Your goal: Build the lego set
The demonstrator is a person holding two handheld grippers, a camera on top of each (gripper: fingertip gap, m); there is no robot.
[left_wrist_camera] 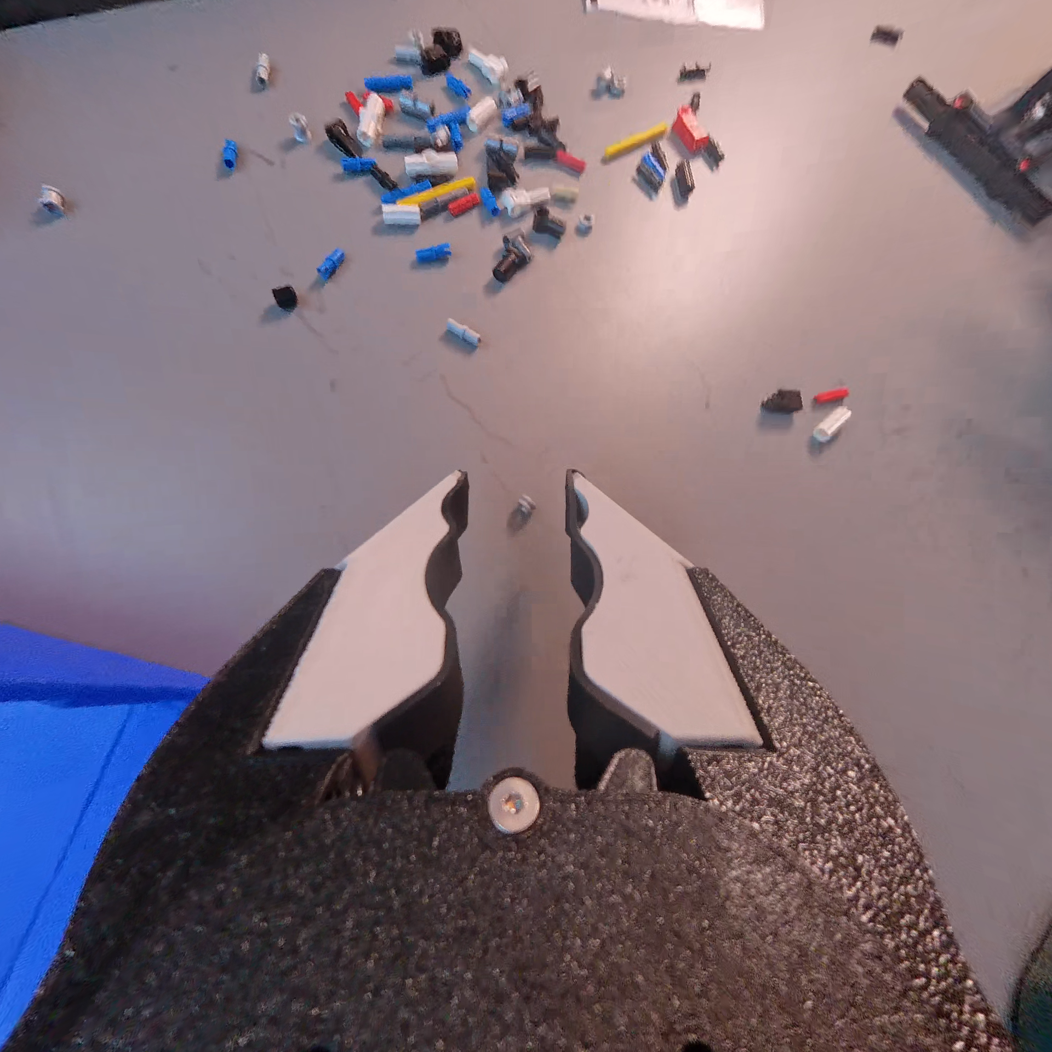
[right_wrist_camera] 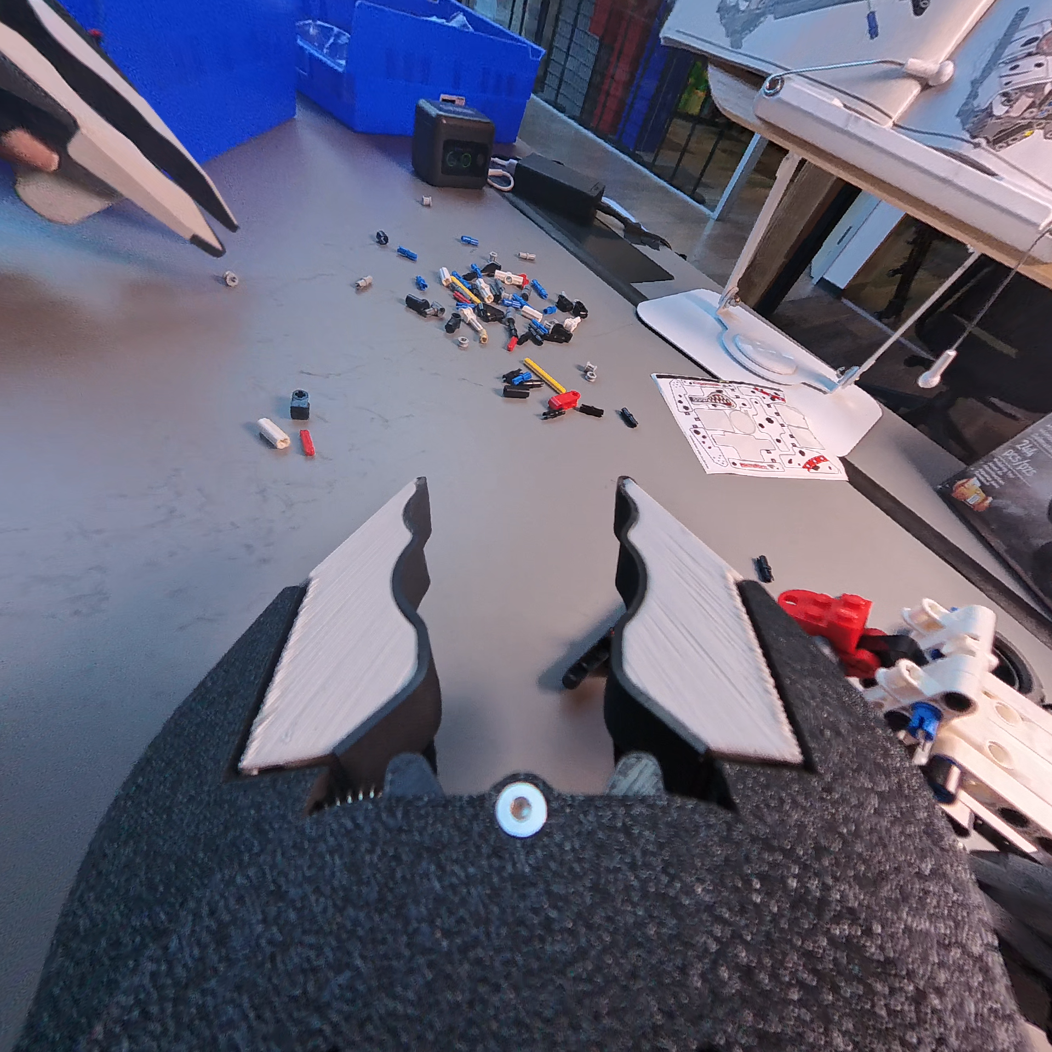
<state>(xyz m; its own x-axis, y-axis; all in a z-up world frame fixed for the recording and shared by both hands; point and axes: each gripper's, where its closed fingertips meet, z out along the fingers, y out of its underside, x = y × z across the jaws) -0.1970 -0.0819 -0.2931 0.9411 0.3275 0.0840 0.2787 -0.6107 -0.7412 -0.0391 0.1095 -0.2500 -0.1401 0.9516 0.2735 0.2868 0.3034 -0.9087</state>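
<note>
My left gripper (left_wrist_camera: 517, 484) is open above the grey table, with a small grey bush (left_wrist_camera: 525, 508) lying on the table between its fingertips. The same gripper (right_wrist_camera: 219, 242) and bush (right_wrist_camera: 230, 278) show at the upper left of the right wrist view. A scattered pile of small blue, black, white, red and yellow pieces (left_wrist_camera: 455, 148) lies farther off; it also shows in the right wrist view (right_wrist_camera: 501, 301). My right gripper (right_wrist_camera: 521, 484) is open and empty over bare table. A white, red and black partial build (right_wrist_camera: 939, 689) lies just right of it.
A black connector, red pin and white tube (right_wrist_camera: 284, 427) lie apart from the pile. A sticker sheet (right_wrist_camera: 746, 427), a white book stand (right_wrist_camera: 797, 364) holding a manual, a black cube device (right_wrist_camera: 452, 142) and blue bins (right_wrist_camera: 427, 68) stand toward the table's far side and right edge.
</note>
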